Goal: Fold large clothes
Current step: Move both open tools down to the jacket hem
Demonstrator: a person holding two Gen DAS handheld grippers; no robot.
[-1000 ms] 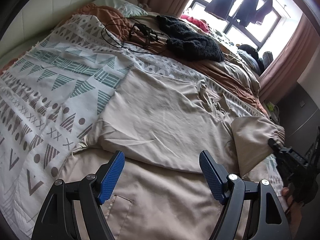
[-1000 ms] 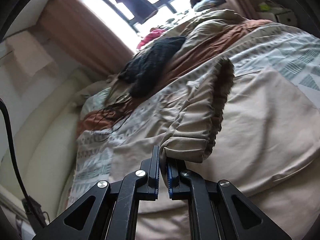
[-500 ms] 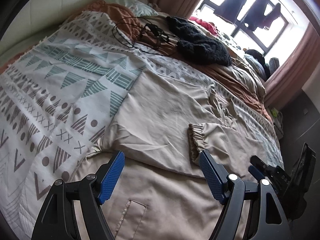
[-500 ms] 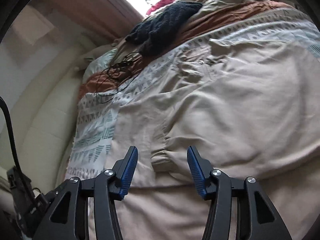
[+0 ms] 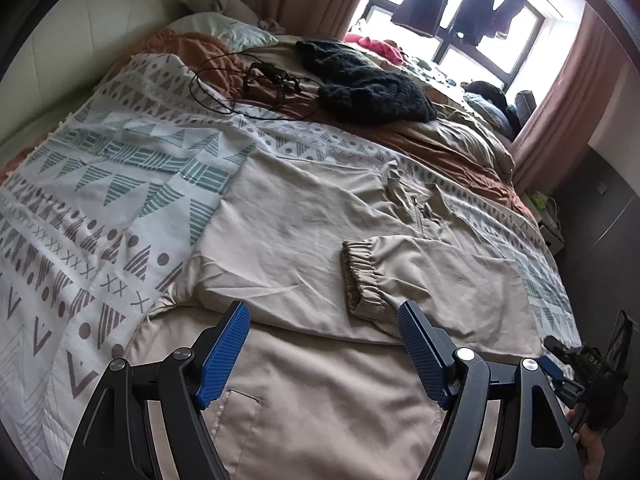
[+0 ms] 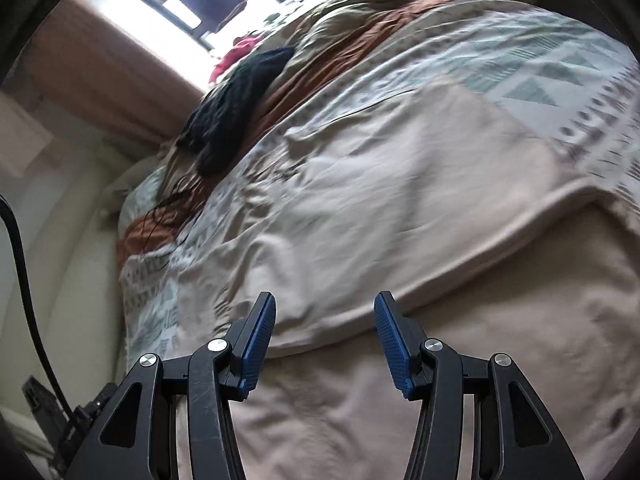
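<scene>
A large beige jacket lies spread on a patterned blanket on the bed. Its right sleeve is folded across the body, and the elastic cuff rests near the middle. My left gripper is open and empty, just above the jacket's lower part. The right gripper shows at the lower right of the left wrist view. In the right wrist view the jacket is blurred, and my right gripper is open and empty, hovering low over the fabric.
A dark knitted garment and a tangle of black cable lie further up the bed on brown bedding. A pillow is at the head. A window with hanging clothes is behind. The bed's right edge drops to a dark floor.
My right gripper carried the sleeve cuff across the jacket, let it go on the body and opened. It has since drawn back to the right. My left gripper stayed open.
</scene>
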